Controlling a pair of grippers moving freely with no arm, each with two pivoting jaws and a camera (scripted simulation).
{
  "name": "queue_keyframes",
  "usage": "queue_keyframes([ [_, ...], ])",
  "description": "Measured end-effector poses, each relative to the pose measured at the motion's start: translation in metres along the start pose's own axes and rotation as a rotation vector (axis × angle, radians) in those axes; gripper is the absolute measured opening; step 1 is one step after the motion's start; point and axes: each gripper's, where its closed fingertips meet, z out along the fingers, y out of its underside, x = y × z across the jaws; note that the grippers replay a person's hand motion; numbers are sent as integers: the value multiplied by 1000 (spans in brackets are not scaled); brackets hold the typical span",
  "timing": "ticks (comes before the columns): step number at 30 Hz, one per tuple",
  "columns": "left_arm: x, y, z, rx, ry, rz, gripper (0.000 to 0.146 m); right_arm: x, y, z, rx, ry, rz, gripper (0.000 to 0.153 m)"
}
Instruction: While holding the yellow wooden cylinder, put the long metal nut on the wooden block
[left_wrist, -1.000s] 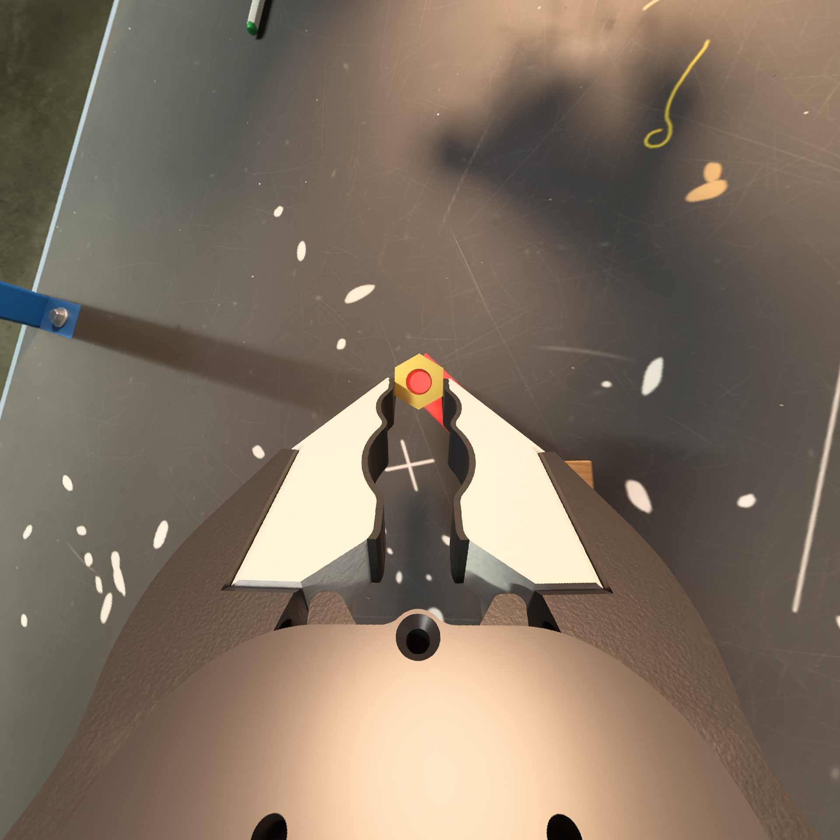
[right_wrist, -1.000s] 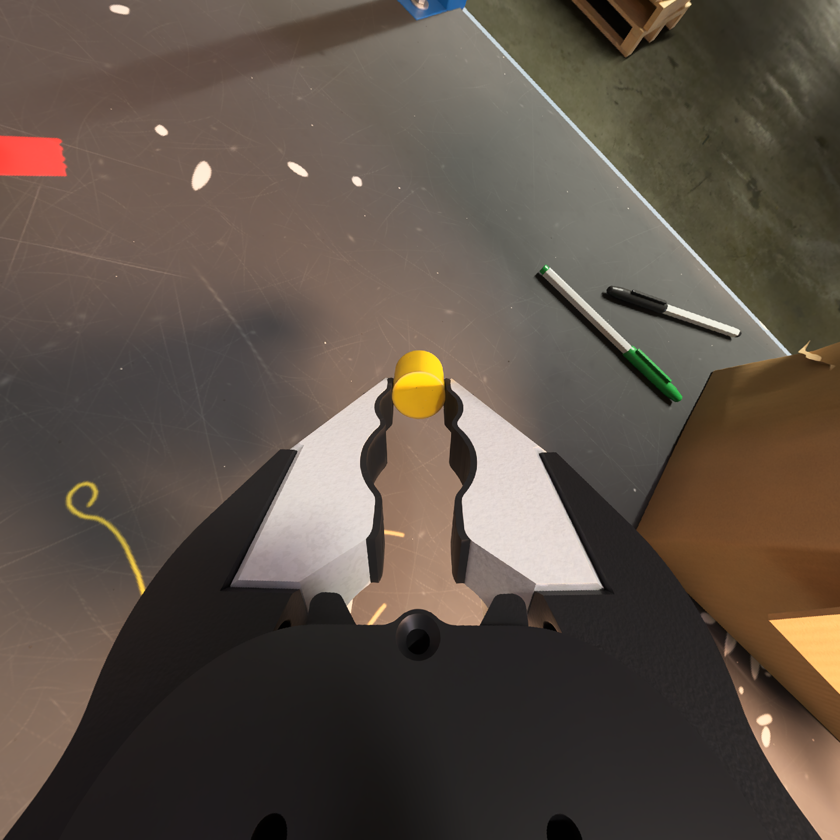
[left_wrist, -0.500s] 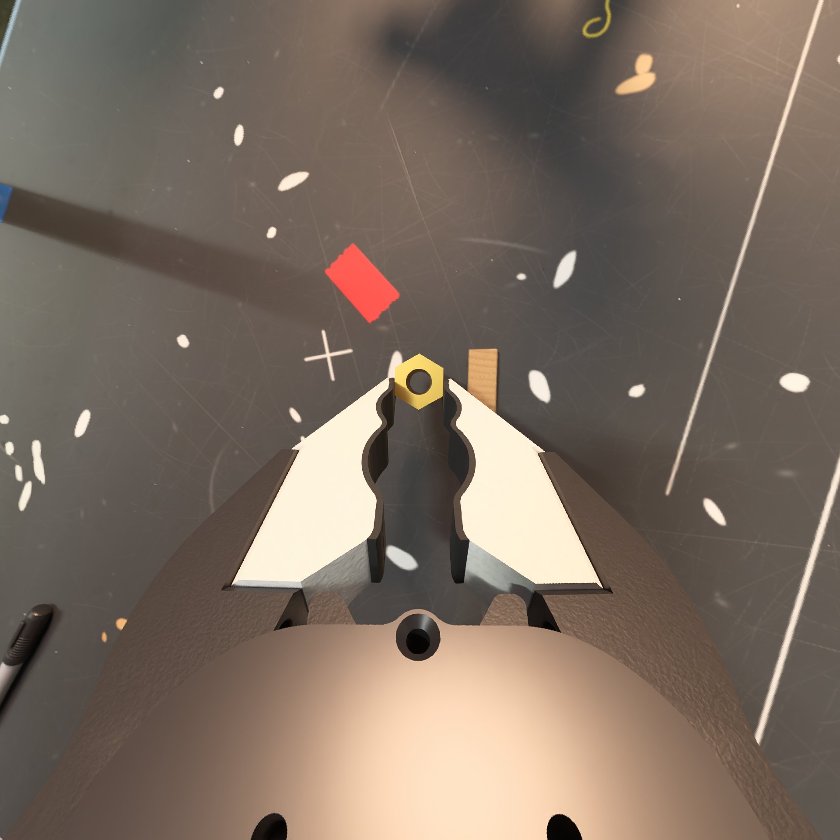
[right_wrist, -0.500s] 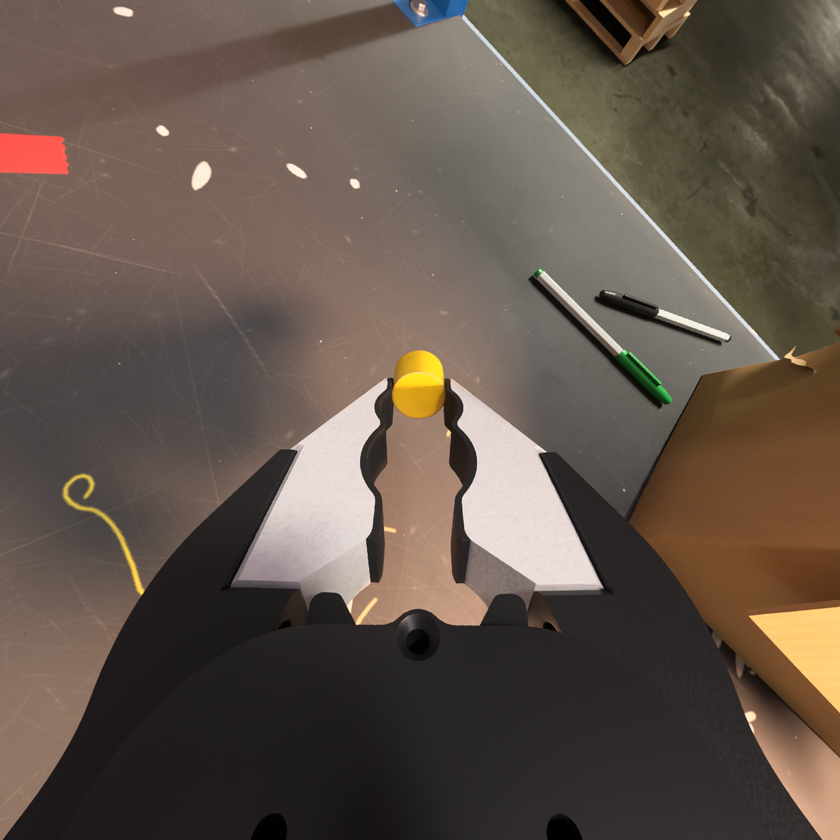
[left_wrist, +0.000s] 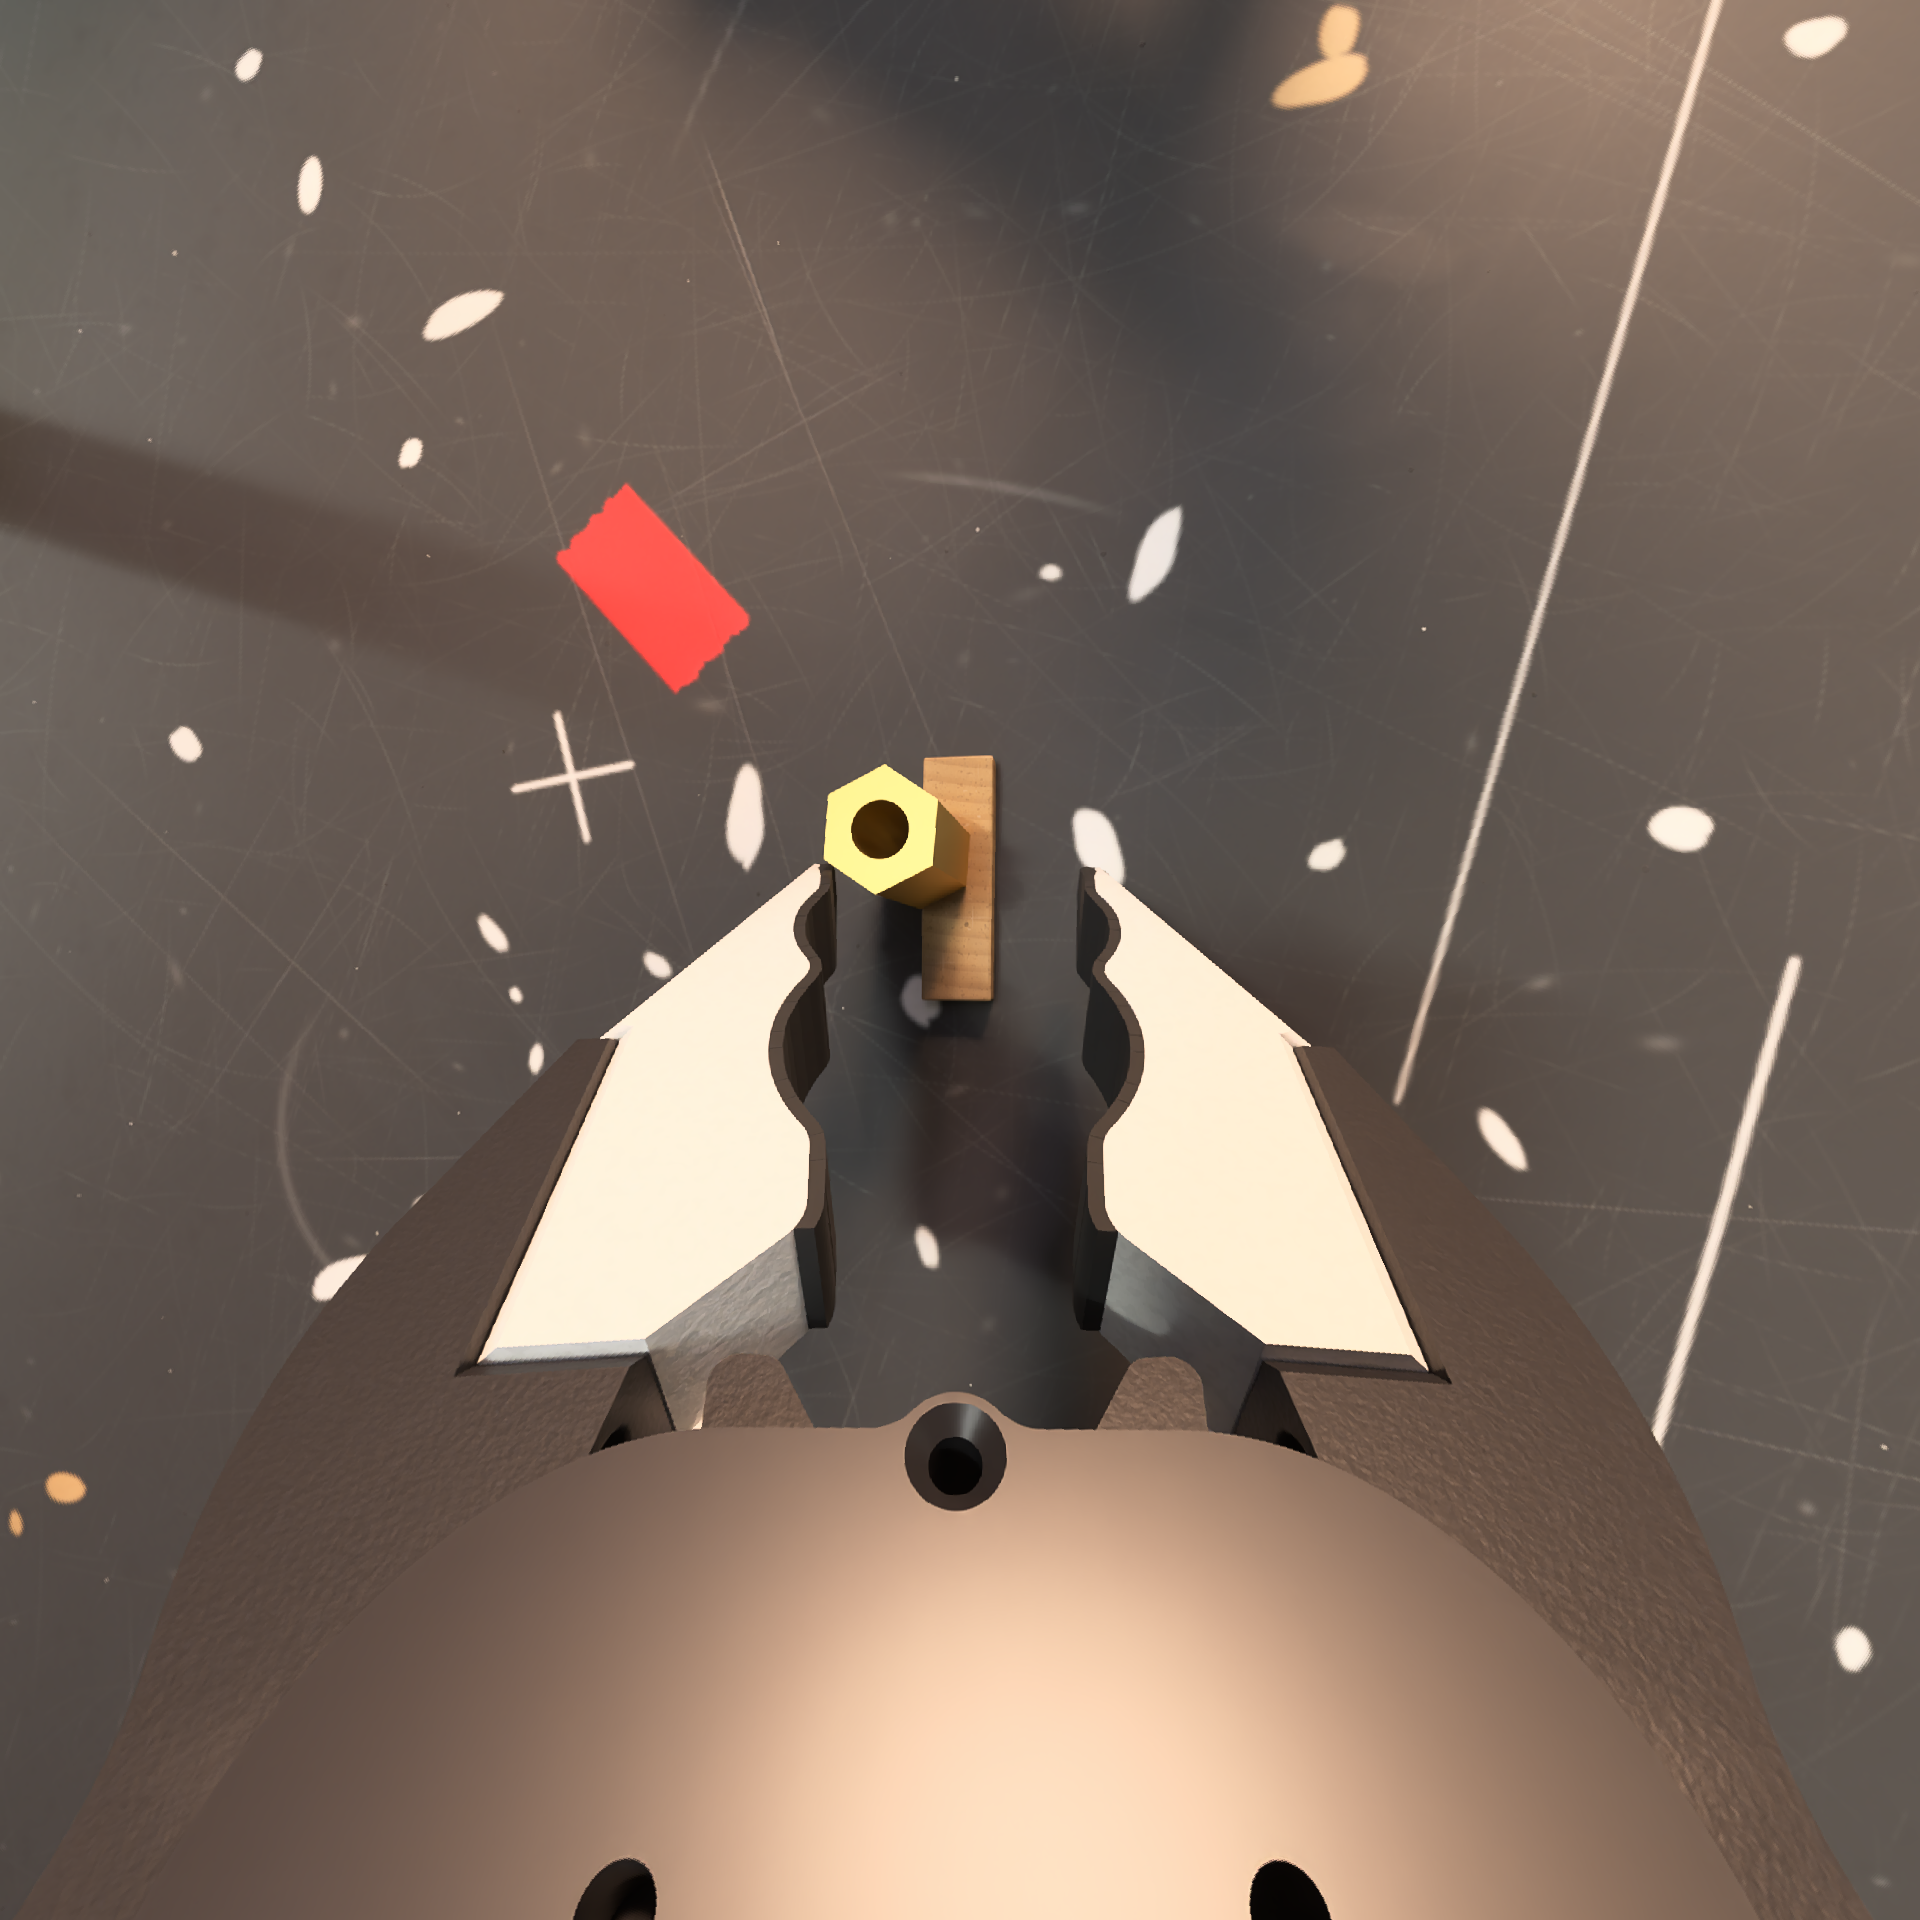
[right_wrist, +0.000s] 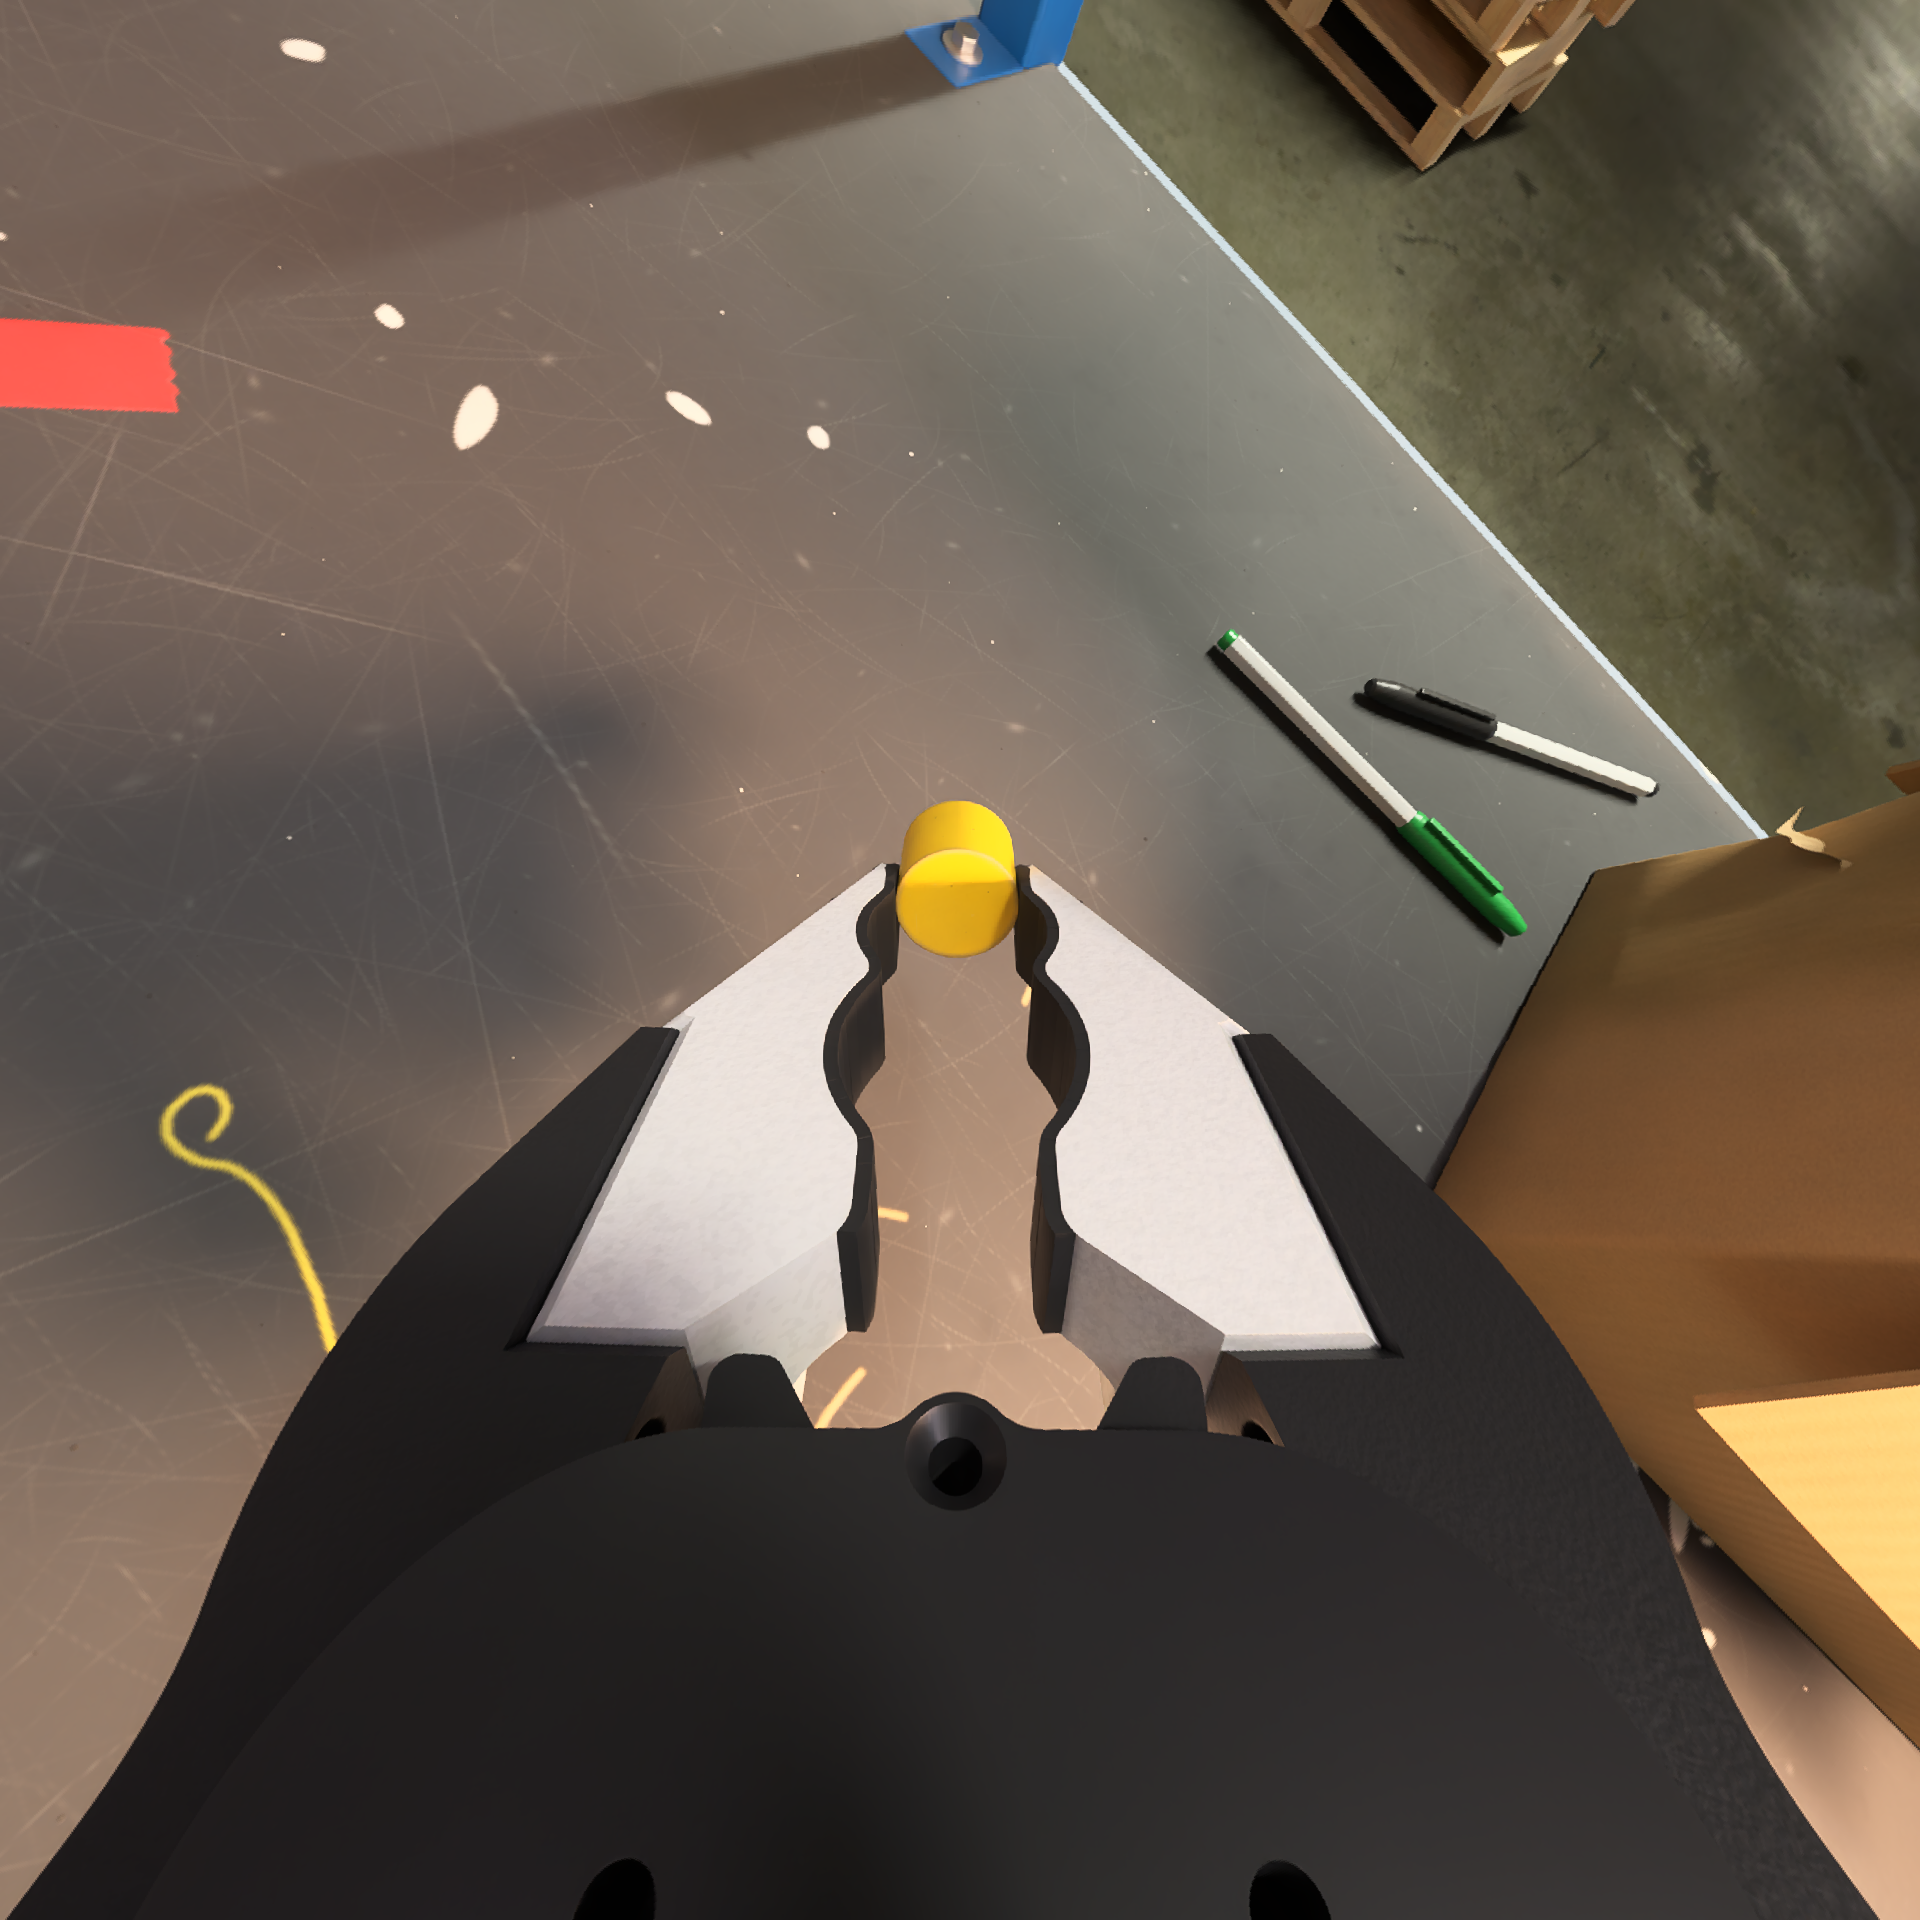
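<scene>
In the left wrist view my left gripper (left_wrist: 954, 883) is open and empty above the table. The long yellow metal nut (left_wrist: 891, 831) stands on end, tilted, on the far part of the thin wooden block (left_wrist: 961, 935), just beyond my left fingertip and apart from both fingers. In the right wrist view my right gripper (right_wrist: 956, 883) is shut on the yellow wooden cylinder (right_wrist: 956, 883), held at the fingertips above the table.
A red tape patch (left_wrist: 652, 587) and a white chalk cross (left_wrist: 571, 774) lie left of the block. A green pen (right_wrist: 1371, 784) and a black pen (right_wrist: 1507, 736) lie near the table edge (right_wrist: 1403, 436). A brown cardboard box (right_wrist: 1714, 1091) stands at the right. A blue bracket (right_wrist: 992, 36) sits at the corner.
My left gripper has opened and let go of the nut, which now stands on the wooden block. The right gripper still holds the cylinder, almost unmoved.
</scene>
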Motion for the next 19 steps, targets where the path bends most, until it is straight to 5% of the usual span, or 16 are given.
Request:
queue_keyframes([
  [13,10,13,-12,-12,6,-29,55,-2,0,0,-3,-3,-4,21],
  [19,16,16,-18,-10,18,-52,48,-2,0,1,-7,-6,-6,21],
])
